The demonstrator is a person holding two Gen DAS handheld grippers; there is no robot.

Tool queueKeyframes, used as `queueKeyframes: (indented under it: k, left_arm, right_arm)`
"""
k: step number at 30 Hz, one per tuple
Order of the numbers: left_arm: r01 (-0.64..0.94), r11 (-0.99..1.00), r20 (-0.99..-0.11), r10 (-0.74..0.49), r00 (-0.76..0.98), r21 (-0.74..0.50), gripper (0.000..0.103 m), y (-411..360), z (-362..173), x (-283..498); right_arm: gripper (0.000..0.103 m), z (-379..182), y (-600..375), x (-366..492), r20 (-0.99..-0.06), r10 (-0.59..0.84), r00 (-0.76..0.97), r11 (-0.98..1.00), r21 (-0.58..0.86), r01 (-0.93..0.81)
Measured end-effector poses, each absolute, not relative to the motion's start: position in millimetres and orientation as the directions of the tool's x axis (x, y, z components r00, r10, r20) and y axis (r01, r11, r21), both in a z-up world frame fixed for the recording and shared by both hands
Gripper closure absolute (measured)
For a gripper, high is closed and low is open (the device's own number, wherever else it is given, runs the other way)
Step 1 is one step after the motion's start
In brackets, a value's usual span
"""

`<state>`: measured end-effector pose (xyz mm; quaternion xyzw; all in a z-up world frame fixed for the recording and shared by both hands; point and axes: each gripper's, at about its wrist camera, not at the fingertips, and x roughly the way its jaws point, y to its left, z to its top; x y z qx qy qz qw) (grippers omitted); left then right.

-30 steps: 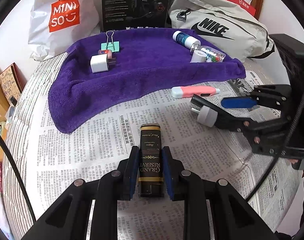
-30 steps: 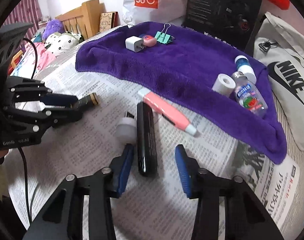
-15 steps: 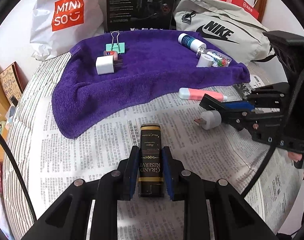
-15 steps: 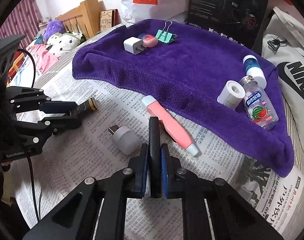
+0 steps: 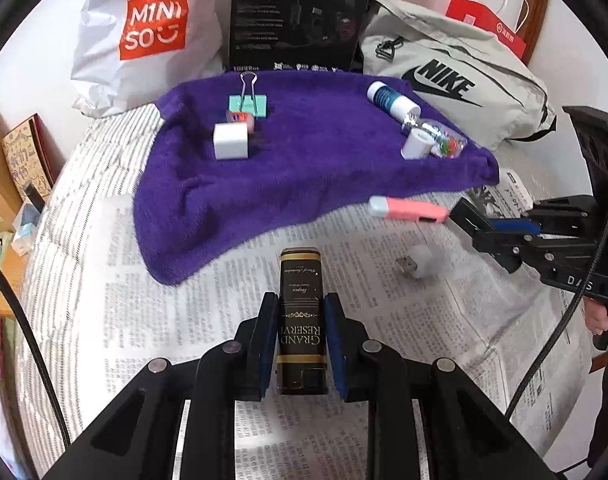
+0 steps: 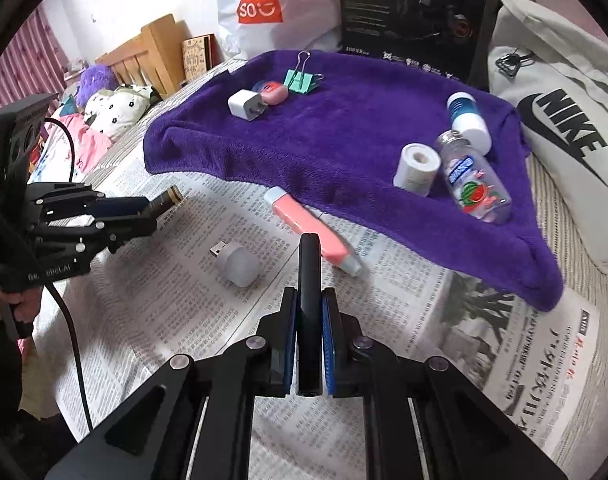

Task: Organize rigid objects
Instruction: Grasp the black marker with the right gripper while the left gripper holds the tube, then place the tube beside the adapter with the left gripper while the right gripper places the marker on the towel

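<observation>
Behind the right claw [image 6: 309, 344], its black bar's [image 6: 309, 280] near end hides.

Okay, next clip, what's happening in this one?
A person is sorting small items on a newspaper-covered bed, one handheld gripper in each hand. The left gripper is shut on a black-and-gold "Grand Reserve" lighter. The right gripper has just closed on a slim black bar. A pink utility knife and a small white USB plug light lie on the newspaper. A charger, binder clip, tape rolls and bottles already sit on the purple towel.
</observation>
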<state>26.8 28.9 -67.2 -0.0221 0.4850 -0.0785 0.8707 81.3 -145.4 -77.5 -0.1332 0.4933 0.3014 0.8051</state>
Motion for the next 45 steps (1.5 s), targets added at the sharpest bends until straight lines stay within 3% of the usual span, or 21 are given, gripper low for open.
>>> queueKeyframes:
  k: [21, 45]
  left_arm:
    - [0.172, 0.979, -0.811, -0.185, 0.556, -0.105, 0.081, 40, -19, 94]
    - [0.218, 0.965, -0.858, -0.232, 0.458, -0.145, 0.081, 46, -72, 166]
  right_arm:
    - [0.091, -34, -150, 120, -0.837, 0.408, 0.365, 0.789, 0.121, -0.603]
    - [0.091, -61, -120, 251, -0.859, 0.336, 0.387, 0.869, 0.123, -0.48]
